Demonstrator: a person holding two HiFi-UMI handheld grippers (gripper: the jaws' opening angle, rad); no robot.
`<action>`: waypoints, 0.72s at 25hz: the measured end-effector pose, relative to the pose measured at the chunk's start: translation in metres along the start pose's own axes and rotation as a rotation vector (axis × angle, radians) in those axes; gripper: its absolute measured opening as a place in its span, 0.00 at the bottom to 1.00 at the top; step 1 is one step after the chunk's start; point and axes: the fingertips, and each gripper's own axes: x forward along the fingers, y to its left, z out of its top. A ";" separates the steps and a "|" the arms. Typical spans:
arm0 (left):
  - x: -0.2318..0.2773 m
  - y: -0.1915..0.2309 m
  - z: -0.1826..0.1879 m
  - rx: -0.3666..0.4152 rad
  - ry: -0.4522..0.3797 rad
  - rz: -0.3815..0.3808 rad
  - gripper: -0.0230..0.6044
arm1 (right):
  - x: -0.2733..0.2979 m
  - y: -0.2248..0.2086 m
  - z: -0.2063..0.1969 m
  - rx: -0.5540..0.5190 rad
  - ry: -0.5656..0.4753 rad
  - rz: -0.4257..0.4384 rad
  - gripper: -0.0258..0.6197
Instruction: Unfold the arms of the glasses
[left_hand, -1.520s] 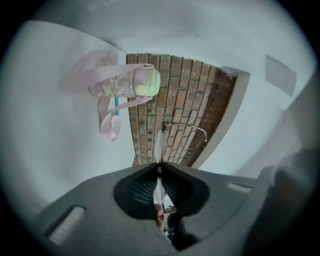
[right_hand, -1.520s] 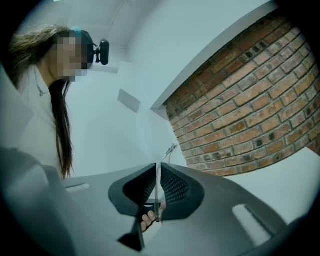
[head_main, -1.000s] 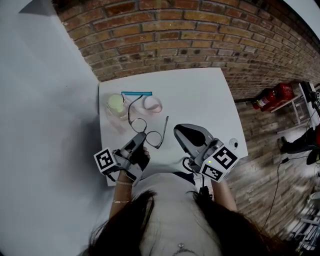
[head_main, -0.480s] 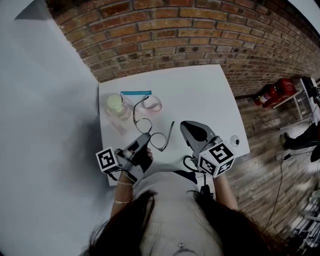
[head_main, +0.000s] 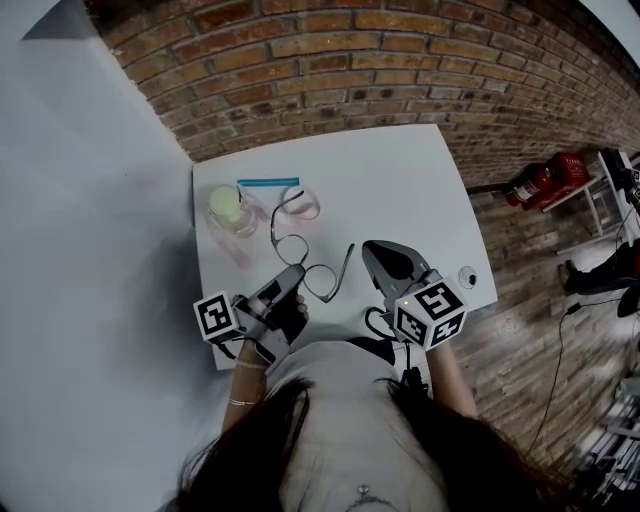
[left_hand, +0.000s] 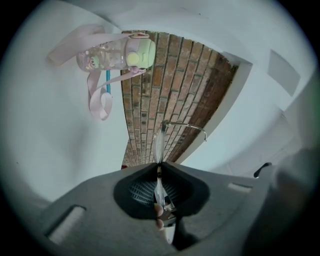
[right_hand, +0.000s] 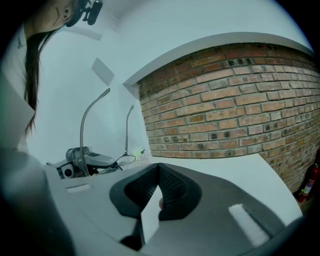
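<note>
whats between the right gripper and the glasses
Nothing. In the head view, only a strip of bare white table separates the shut right gripper from the glasses; they do not touch.

A green-capped bottle (head_main: 228, 212) sits on the white table (head_main: 400, 190).

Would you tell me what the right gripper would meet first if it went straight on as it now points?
Probably the brick wall, though depth is unclear: the right gripper, jaws shut and empty, points across bare table. The glasses sit left of that line.
</note>
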 end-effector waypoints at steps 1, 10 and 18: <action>0.001 0.000 -0.001 0.000 0.001 -0.001 0.07 | 0.000 0.000 0.000 0.000 0.003 0.000 0.05; 0.000 0.000 0.005 -0.004 -0.021 -0.012 0.07 | 0.008 0.001 0.001 -0.023 0.022 0.027 0.05; -0.002 0.002 0.008 -0.016 -0.041 -0.007 0.07 | 0.011 0.004 0.002 -0.035 0.037 0.033 0.05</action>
